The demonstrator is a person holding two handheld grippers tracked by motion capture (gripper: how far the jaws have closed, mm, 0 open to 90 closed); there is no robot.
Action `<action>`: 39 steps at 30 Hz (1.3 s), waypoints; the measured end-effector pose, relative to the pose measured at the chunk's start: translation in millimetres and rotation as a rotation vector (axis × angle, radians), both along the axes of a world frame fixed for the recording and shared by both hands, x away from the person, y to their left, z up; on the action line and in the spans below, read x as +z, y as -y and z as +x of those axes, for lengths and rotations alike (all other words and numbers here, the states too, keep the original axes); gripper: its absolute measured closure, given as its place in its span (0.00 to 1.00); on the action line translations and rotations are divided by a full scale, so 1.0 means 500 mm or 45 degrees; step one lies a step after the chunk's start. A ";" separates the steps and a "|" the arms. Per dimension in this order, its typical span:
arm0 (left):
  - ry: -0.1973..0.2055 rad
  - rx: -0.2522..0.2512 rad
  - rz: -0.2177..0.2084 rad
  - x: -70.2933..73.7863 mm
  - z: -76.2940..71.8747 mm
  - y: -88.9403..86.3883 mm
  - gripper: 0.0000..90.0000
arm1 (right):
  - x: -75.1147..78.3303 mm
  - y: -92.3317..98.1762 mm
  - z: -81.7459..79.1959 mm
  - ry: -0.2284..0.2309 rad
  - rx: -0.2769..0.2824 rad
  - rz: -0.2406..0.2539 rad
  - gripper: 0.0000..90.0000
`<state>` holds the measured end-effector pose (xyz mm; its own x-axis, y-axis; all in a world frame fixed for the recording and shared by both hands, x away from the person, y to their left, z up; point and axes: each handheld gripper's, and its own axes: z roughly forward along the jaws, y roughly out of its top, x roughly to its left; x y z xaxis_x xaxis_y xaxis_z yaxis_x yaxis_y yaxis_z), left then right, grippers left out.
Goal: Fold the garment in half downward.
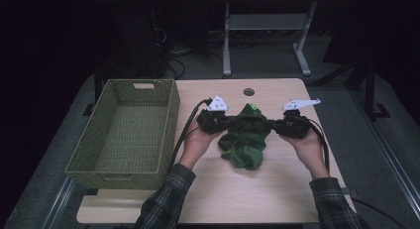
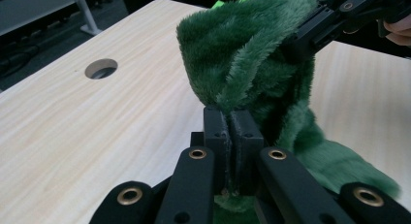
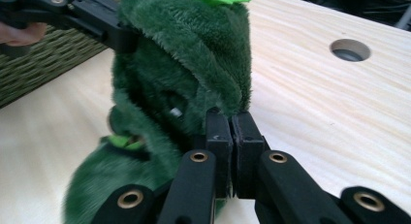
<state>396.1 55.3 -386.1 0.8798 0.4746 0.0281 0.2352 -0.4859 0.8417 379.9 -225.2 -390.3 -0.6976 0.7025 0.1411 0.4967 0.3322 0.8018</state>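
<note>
Green plush garment [image 1: 246,135] hangs between the two grippers, top edge stretched from one to the other, lower part bunched and resting on the surface [image 1: 277,194] just below them. A bright green tab sits at its top edge.

Left gripper [image 2: 229,118]: jaws pinched nearly together on a fold of the plush, fabric rising straight out from between the tips. Right gripper [image 3: 230,122]: same, clamped on the opposite edge, with the plush draping away to its far side. Each gripper appears in the other's view, biting the far side of the cloth.

Basket [image 1: 130,132] stands beyond the left gripper, open and with nothing in it that I can see; likely destination.

Judgement on the step: this looks like a two-point lift. To do it well, keep both pinches firm and the hands level so that the top edge stays taut. Raise until the bunched lower part clears the surface and the basket rim. Then carry sideways toward the left gripper's side. Thin bite on thick pile; slipping is the risk, so no jerks.
</note>
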 end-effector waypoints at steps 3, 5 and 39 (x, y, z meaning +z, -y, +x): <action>0.017 -0.021 0.018 -0.011 -0.029 -0.003 0.97 | -0.002 -0.006 -0.026 0.029 0.033 0.000 0.97; 0.028 -0.032 0.035 -0.018 -0.045 -0.009 0.97 | -0.004 -0.008 -0.039 0.021 0.057 -0.025 0.97; -0.046 -0.345 0.232 -0.147 -0.194 -0.028 0.97 | -0.126 -0.043 -0.206 -0.194 0.356 -0.171 0.97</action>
<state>298.9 69.3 -459.9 0.9754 0.2129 0.0574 0.1048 -0.6766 0.7289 276.9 -203.7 -453.5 -0.8440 0.5062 0.1774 0.4819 0.5703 0.6652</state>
